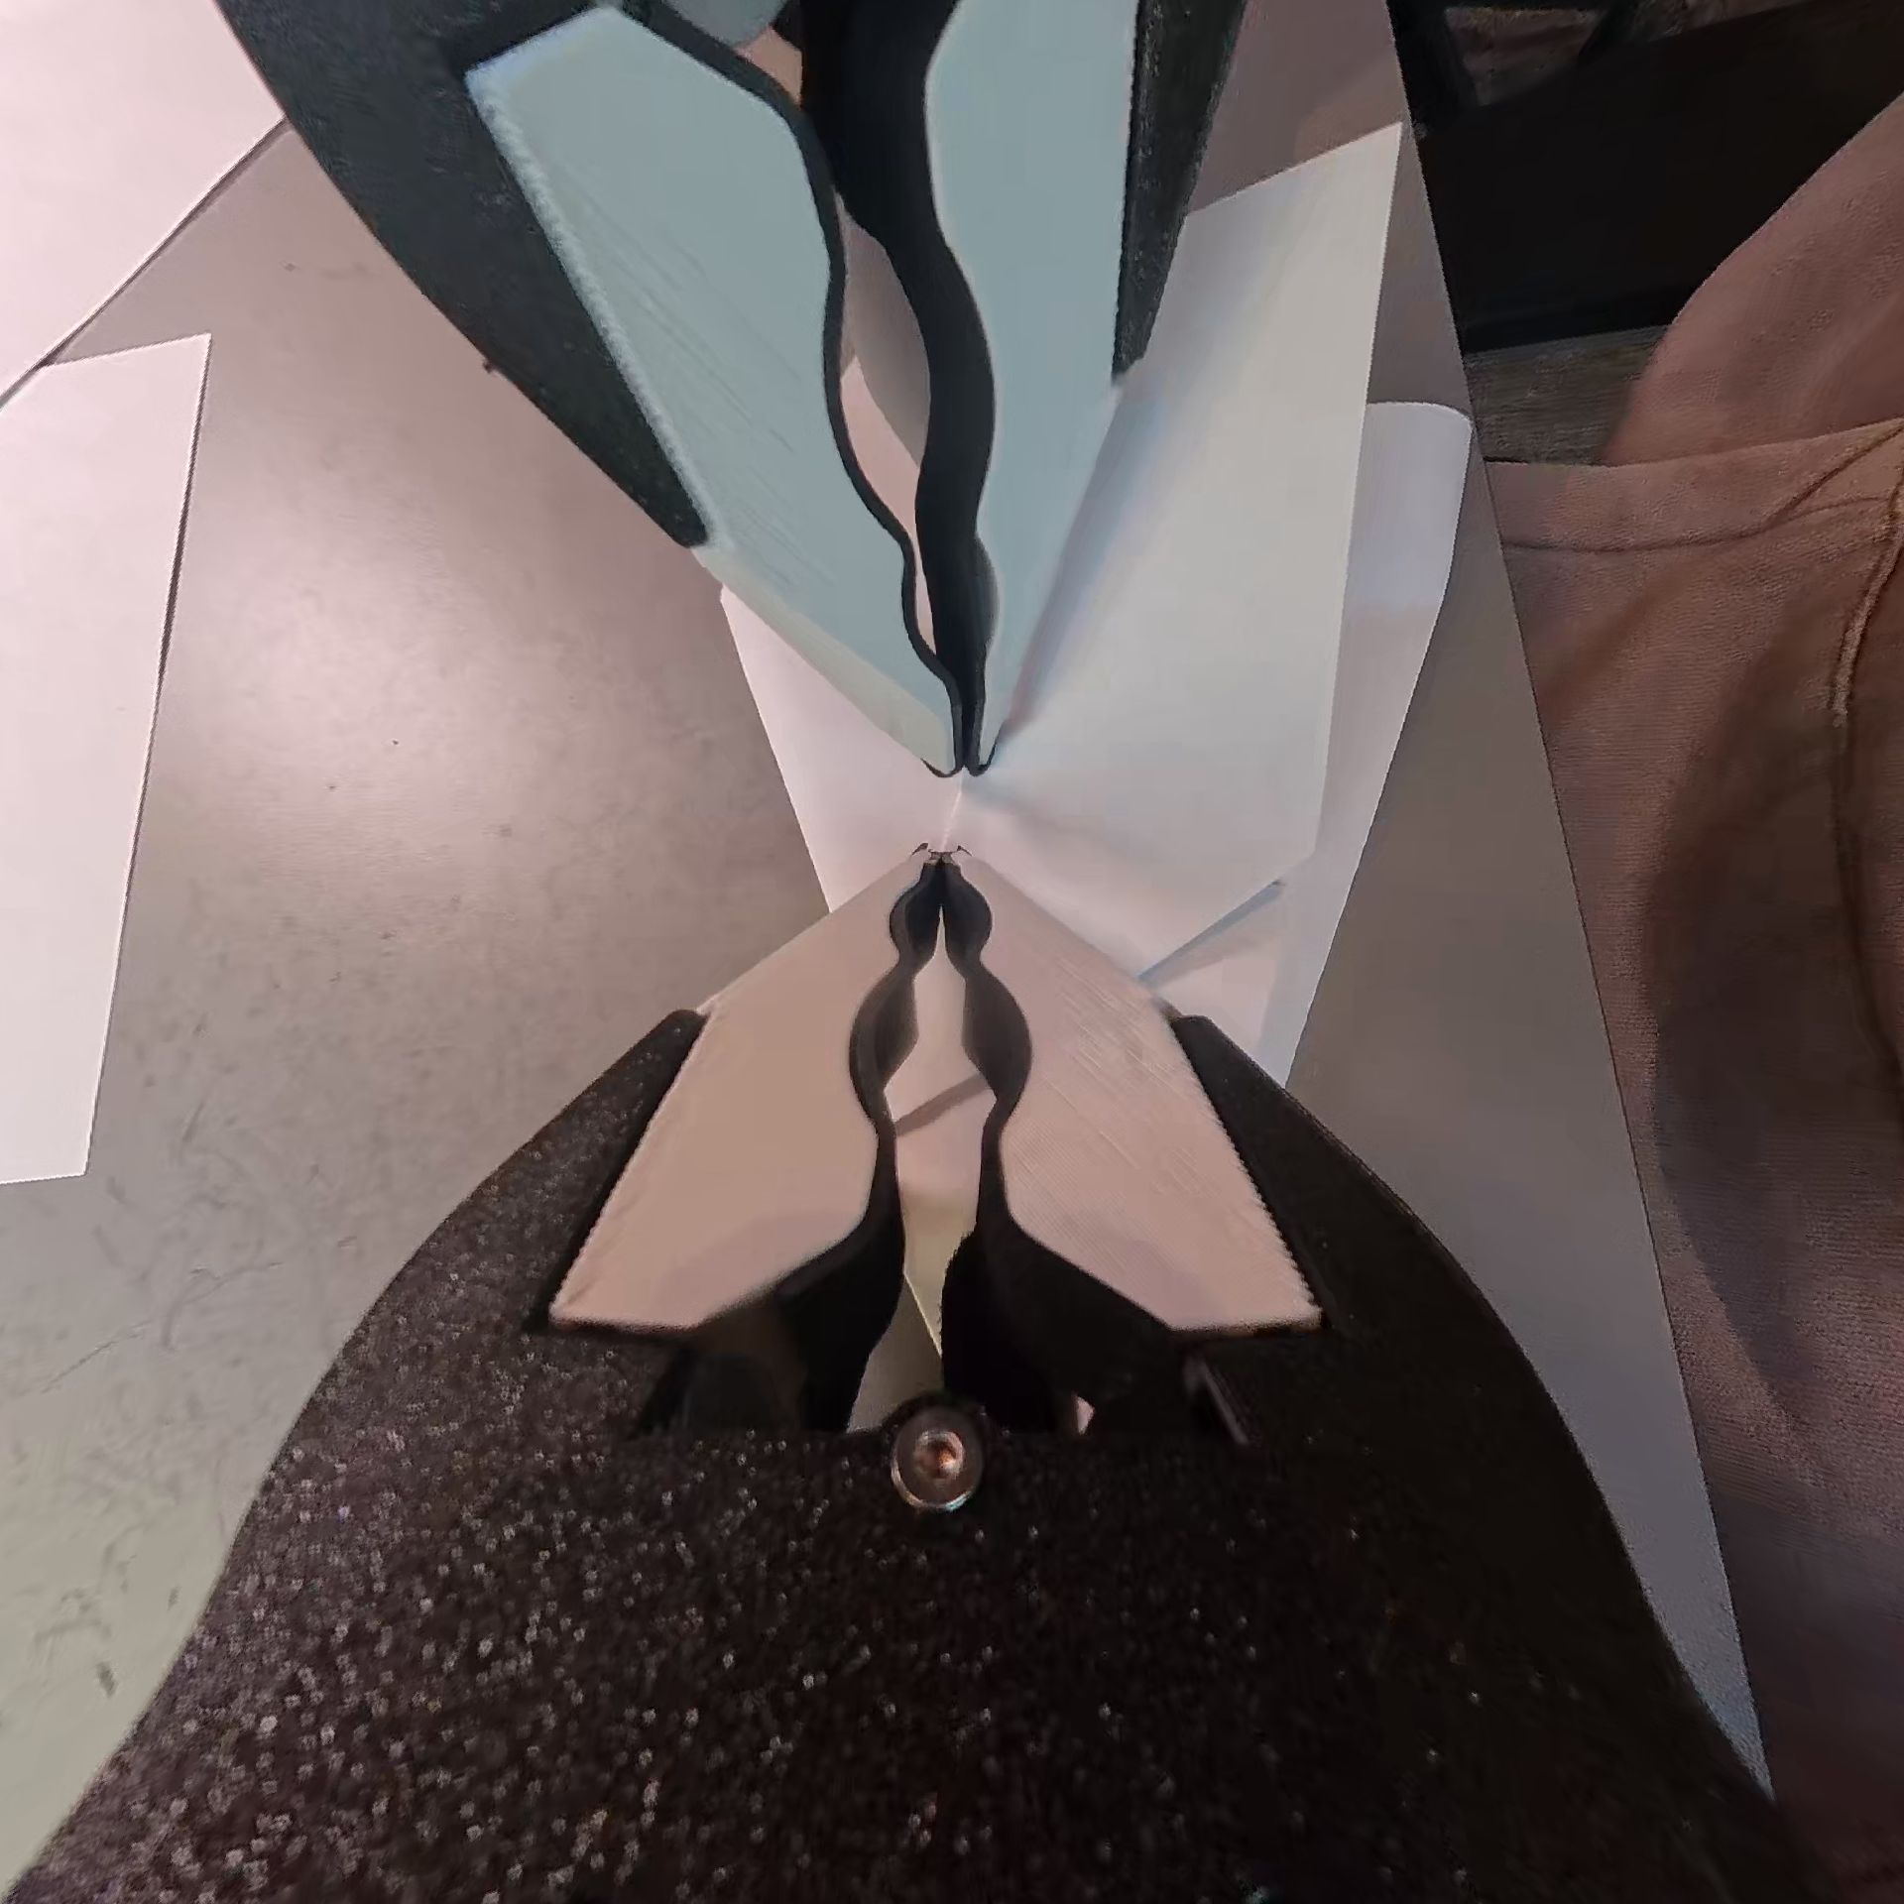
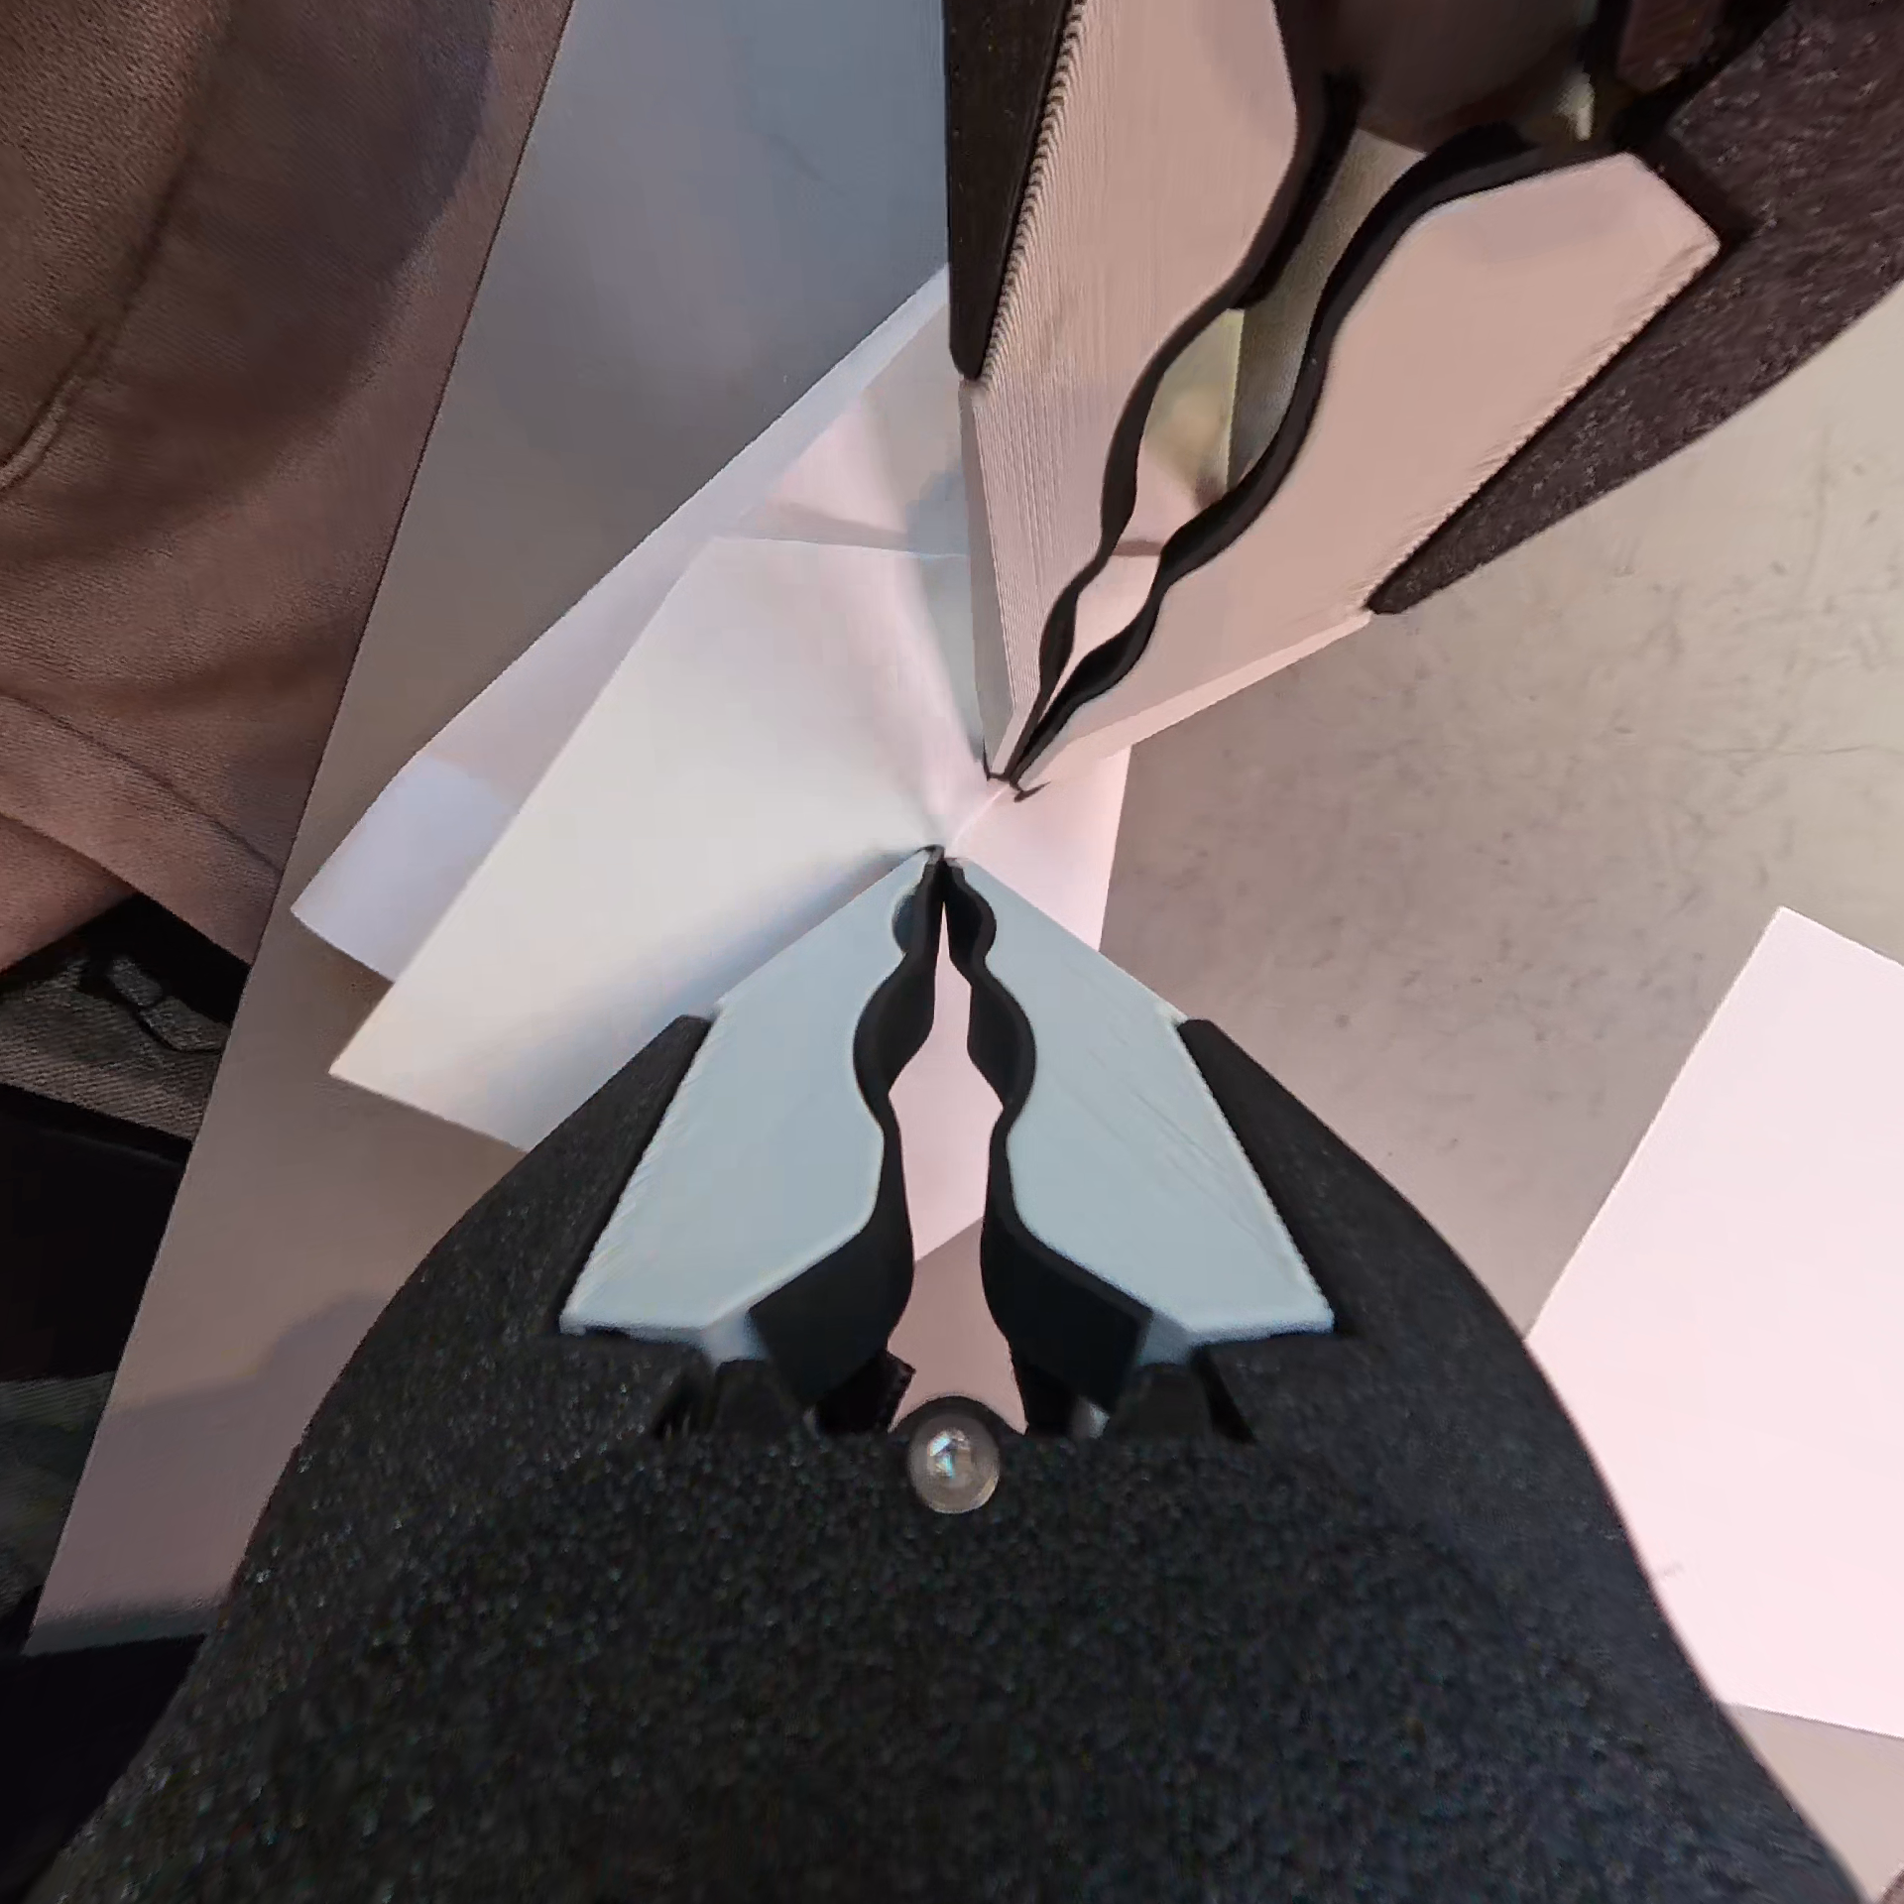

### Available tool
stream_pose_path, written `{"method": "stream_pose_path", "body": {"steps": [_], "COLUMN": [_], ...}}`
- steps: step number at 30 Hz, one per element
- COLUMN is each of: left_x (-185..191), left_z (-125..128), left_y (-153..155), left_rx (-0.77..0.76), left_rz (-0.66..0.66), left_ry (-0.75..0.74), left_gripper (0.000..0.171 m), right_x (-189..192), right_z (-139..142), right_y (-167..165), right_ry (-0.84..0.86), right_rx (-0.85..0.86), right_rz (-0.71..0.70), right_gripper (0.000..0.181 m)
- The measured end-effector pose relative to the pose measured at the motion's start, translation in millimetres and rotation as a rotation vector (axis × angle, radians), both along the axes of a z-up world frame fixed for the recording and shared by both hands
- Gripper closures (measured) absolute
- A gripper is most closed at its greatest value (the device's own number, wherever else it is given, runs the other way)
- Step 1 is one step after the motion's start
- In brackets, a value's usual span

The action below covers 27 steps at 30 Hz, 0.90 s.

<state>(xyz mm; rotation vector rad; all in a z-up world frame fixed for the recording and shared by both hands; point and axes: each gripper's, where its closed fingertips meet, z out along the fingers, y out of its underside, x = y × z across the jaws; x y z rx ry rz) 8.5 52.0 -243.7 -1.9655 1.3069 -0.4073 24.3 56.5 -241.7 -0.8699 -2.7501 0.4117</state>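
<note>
**Pinching a folded paper from two sides**

Both tools meet tip to tip over the folded paper (image 1: 1133, 721), which lies on the grey table (image 1: 412, 721) close to its edge, just in front of a person's brownish garment (image 1: 1700, 824).

The left tongs (image 1: 940, 860) are closed right down: the tips meet, with only the wavy gaps farther back left between the fingers. They seem to nip a small raised peak of the paper, and creases fan out from that spot. How much paper sits between the tips is too small to tell.

The right tongs (image 1: 969, 768) come in from the opposite side, also shut at the tips, and grip the same peak just beside the left pair. The two sets of tips are nearly touching. The right wrist view shows the same thing from the other side: the right tongs (image 2: 940, 855) and left tongs (image 2: 1005, 788) are both closed on the paper (image 2: 721, 773).

A second, flat white sheet (image 2: 1752, 1288) lies apart on the table, untouched.
</note>
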Motion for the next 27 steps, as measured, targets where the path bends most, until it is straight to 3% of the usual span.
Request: {"method": "stream_pose_path", "body": {"steps": [16, 27], "left_x": [-1, -1], "left_z": [0, 0], "left_y": [0, 0], "left_rx": [0.032, 0.038], "left_rz": [-0.013, -0.019], "left_ry": [0.012, 0.013], "left_gripper": [0.171, 0.171], "right_x": [17, 38], "right_z": [-2, -3], "right_y": [0, 0], "right_ry": [0.056, 0.055], "right_rx": [0.202, 0.186], "right_rz": [0.141, 0.092], "right_gripper": [0.181, 0.181]}}
